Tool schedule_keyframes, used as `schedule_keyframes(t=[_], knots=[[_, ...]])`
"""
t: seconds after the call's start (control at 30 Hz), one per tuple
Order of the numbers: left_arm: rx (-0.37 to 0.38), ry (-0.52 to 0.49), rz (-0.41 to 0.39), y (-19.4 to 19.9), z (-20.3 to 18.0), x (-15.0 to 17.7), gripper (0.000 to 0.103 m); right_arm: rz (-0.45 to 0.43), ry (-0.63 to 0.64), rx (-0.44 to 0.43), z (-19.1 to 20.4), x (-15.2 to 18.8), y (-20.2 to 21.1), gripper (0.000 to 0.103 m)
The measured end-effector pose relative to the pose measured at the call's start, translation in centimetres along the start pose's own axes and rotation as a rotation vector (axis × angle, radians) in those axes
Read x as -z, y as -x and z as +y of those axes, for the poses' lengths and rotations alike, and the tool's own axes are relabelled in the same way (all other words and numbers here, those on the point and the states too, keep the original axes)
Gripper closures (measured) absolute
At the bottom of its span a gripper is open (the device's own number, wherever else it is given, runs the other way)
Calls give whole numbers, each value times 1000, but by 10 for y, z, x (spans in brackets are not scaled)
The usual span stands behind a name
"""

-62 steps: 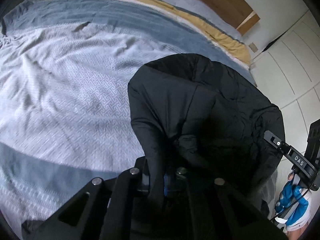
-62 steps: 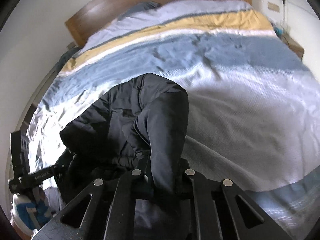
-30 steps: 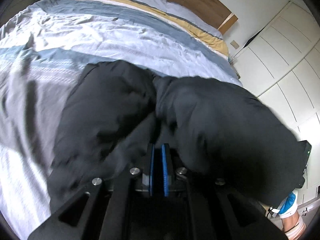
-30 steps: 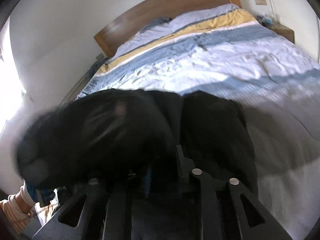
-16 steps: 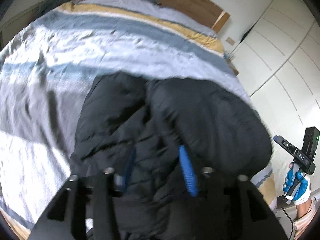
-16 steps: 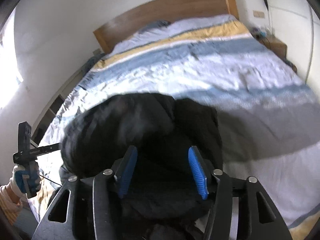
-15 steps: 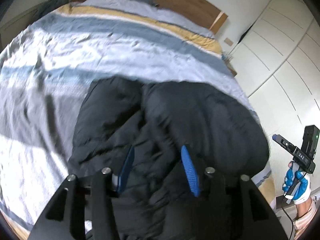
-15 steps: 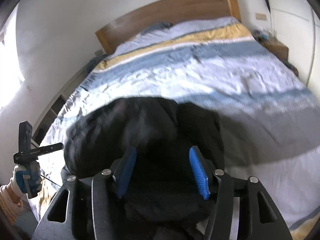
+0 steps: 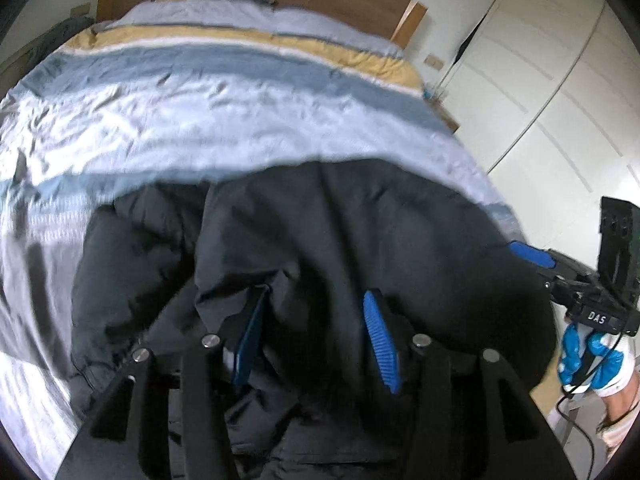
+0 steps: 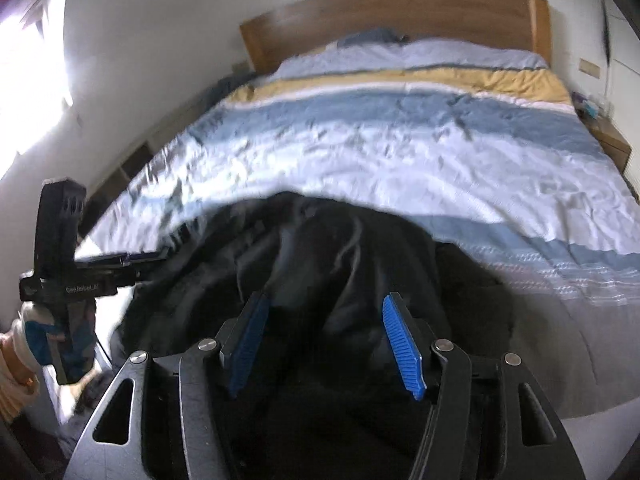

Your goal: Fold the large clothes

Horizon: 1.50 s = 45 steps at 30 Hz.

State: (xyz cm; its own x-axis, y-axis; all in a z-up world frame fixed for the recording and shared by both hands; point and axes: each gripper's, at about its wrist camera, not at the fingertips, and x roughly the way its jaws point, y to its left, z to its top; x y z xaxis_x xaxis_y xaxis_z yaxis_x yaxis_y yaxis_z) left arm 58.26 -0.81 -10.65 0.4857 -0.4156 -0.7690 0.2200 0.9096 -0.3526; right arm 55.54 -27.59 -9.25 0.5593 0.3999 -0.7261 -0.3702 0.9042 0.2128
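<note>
Striped bedspread under wooden headboard, black jacket bunched at the near edge, left gripper spread above it, right gripper spread too, nothing pinched.

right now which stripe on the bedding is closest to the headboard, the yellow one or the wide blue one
The yellow stripe: it runs across the bed just below the pillows and headboard, while the wide blue stripe lies below it, nearer the black jacket.

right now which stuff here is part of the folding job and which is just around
Part of the job:
black jacket
left gripper
right gripper
bed cover it lies on

Just around:
wooden headboard
white wardrobe doors
bedside table
</note>
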Motion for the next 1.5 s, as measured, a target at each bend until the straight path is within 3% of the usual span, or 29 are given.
schedule_keyframes(t=[0.13,0.43,0.7,1.0,1.13,1.3,1.5], knots=[[-28,5,13,-24,18,29,53,37,6,2,-11,31,-21,44],[-87,-34,-11,-48,21,55,48,19,71,61,-15,75,-46,43],[-105,-54,21,-17,12,57,48,91,80,87,-10,68,-21,44],[-29,-31,-48,50,-11,36,48,37,29,53,-5,34,34,43],[6,-51,-44,39,-29,29,48,37,57,30,10,22,26,41],[36,-77,-2,5,-47,40,48,87,75,18,22,35,-8,41],[-18,-108,25,-25,-46,63,48,98,63,22,14,53,-28,40]])
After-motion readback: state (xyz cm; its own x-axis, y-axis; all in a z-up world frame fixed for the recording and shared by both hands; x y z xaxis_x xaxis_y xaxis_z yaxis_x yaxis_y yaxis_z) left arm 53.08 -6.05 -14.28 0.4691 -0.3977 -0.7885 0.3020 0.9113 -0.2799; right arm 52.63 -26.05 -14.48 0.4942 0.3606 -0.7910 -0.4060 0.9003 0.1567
